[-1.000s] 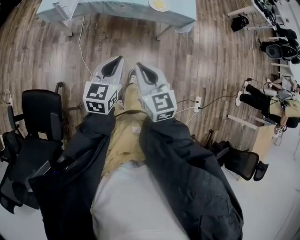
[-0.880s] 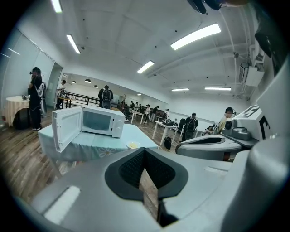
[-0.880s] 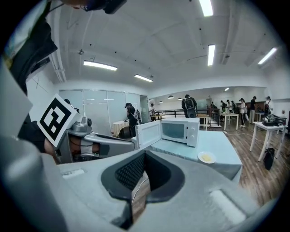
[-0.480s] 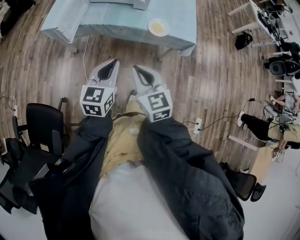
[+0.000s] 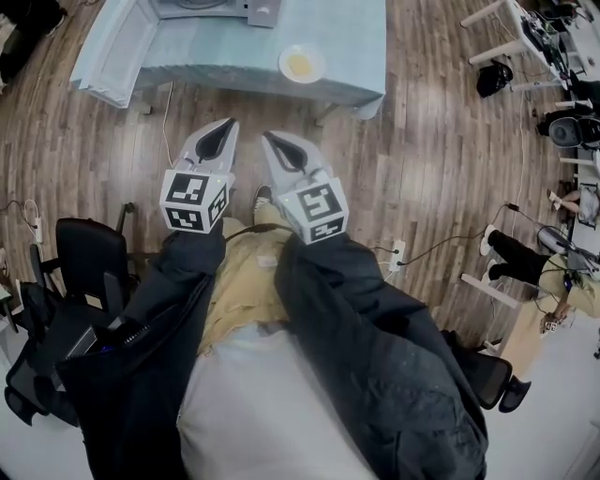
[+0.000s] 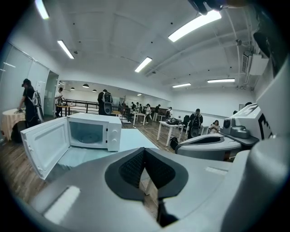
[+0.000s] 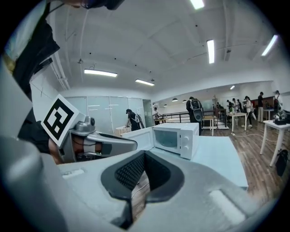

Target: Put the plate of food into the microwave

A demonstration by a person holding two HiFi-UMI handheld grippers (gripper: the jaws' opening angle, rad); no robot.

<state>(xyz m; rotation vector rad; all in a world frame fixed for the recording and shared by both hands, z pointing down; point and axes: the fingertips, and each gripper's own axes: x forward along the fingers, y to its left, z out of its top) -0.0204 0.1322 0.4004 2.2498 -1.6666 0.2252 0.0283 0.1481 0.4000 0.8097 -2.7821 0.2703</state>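
A white plate of yellow food [image 5: 302,64] lies on the table with the light-blue cloth [image 5: 356,37], near its front edge. Left of it stands a white microwave [image 5: 202,7], its door [image 5: 117,42] swung open to the left. In the left gripper view the microwave [image 6: 93,131] shows its empty inside. The right gripper view shows the microwave [image 7: 176,138] too. The plate is hidden in both gripper views. My left gripper [image 5: 225,127] and right gripper [image 5: 270,139] hang side by side over the wooden floor, short of the table, both shut and empty.
Black office chairs [image 5: 84,272] stand at my left, another [image 5: 487,375] at the lower right. A power strip with cables [image 5: 396,253] lies on the floor to the right. A seated person [image 5: 562,291] and desks are at the far right. People stand in the background.
The table, plate and microwave have come further into the head view and closer. Both grippers kept their pose side by side, shut.
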